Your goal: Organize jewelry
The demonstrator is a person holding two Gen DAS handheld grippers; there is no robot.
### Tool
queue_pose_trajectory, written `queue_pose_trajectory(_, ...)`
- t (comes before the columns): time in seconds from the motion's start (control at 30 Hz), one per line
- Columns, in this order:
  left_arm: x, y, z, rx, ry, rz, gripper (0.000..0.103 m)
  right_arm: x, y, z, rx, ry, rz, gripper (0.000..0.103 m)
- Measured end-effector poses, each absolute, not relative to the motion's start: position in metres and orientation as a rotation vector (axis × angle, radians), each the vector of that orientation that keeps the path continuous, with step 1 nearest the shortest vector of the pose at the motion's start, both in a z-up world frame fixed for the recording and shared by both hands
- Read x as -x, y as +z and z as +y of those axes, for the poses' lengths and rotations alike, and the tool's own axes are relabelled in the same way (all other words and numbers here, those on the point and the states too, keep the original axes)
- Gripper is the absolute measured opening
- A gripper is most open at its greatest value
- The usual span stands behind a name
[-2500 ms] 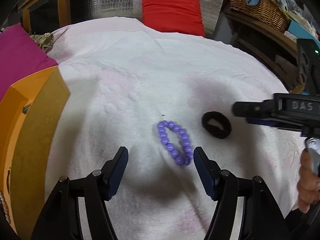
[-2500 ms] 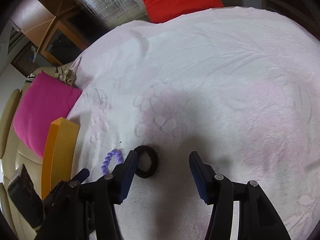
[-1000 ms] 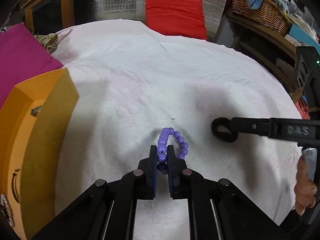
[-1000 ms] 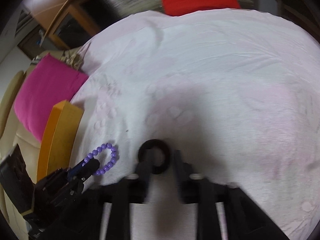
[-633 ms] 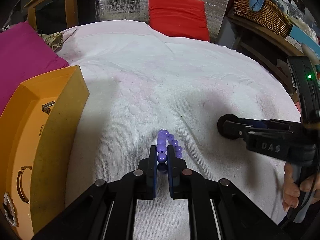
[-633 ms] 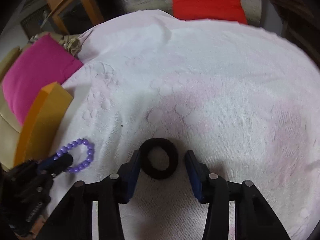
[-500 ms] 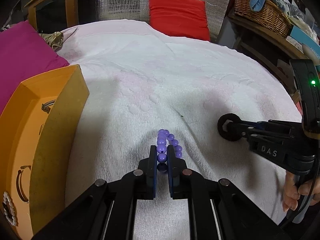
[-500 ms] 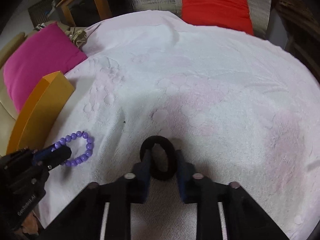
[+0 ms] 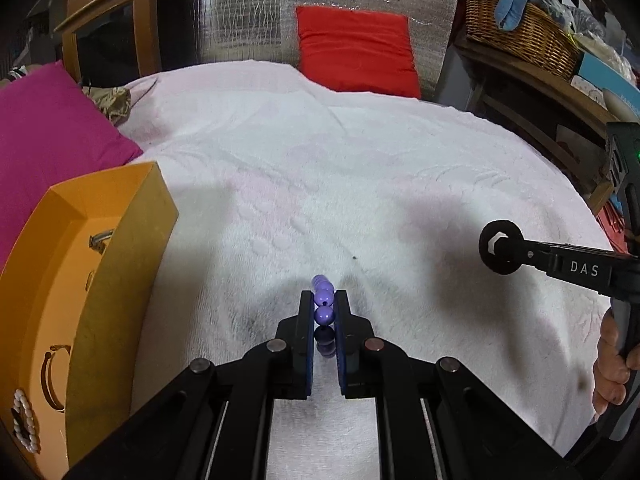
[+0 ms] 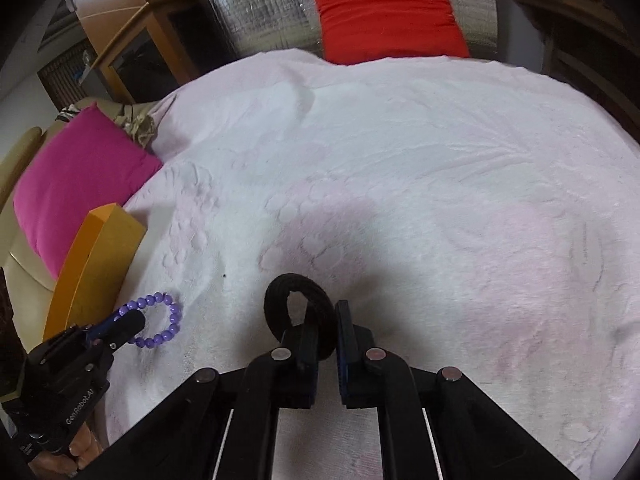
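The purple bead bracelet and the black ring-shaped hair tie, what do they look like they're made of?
Purple bead bracelet: probably glossy plastic or glass; its round beads carry bright highlights. Black ring-shaped hair tie: soft matte fabric, likely elastic inside; fuzzy, shine-free surface.

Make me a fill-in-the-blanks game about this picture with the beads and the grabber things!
1. The left gripper is shut on a bracelet of ____ beads.
2. The right gripper pinches a ____ hair tie.
3. The open box beside the bracelet is ____.
4. The cushion at the far end is ____.

Missing words: purple, black, orange, red.
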State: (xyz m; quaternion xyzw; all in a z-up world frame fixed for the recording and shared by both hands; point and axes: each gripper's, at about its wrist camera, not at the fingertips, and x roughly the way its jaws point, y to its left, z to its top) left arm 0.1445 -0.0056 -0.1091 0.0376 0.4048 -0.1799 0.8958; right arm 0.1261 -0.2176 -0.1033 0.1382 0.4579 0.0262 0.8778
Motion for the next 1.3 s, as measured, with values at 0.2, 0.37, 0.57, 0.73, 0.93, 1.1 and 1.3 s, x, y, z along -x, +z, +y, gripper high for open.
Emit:
queue_pose_trajectory(0.2, -0.134, -0.095, -0.015, -0.086, -0.379, 0.789, 0.009, -0.121, -0.097, -0.230, -0.325, 0.051, 0.937, 0.008)
queue_pose_trajectory(0.37, -0.126, -0.083, -0.018, -0.102, -0.367, 0.741, 0.009, -0.120, -0.093, -0.228, -0.344, 0.057, 0.918, 0.008)
queue_pose_trajectory(0.57, -0.119, -0.073, -0.009, -0.099, -0.322, 0.699, 0.009, -0.117, -0.087, -0.218, -0.338, 0.080, 0.884, 0.008)
queue_pose_trajectory(0.73, -0.114, -0.066, 0.002, -0.099, -0.293, 0.668, 0.009, -0.116, -0.085, -0.211, -0.338, 0.089, 0.865, 0.008)
queue_pose_trajectory(0.93, -0.108, -0.060, 0.015, -0.085, -0.277, 0.641, 0.009, -0.113, -0.081, -0.199, -0.331, 0.101, 0.841, 0.008)
queue_pose_trajectory(1.1, -0.103, -0.054, 0.026, -0.064, -0.269, 0.626, 0.009, -0.113, -0.079, -0.186, -0.325, 0.120, 0.828, 0.008)
queue_pose_trajectory(1.3, -0.101, -0.050, 0.035, -0.046, -0.258, 0.616, 0.009, -0.112, -0.081, -0.173, -0.309, 0.134, 0.828, 0.008)
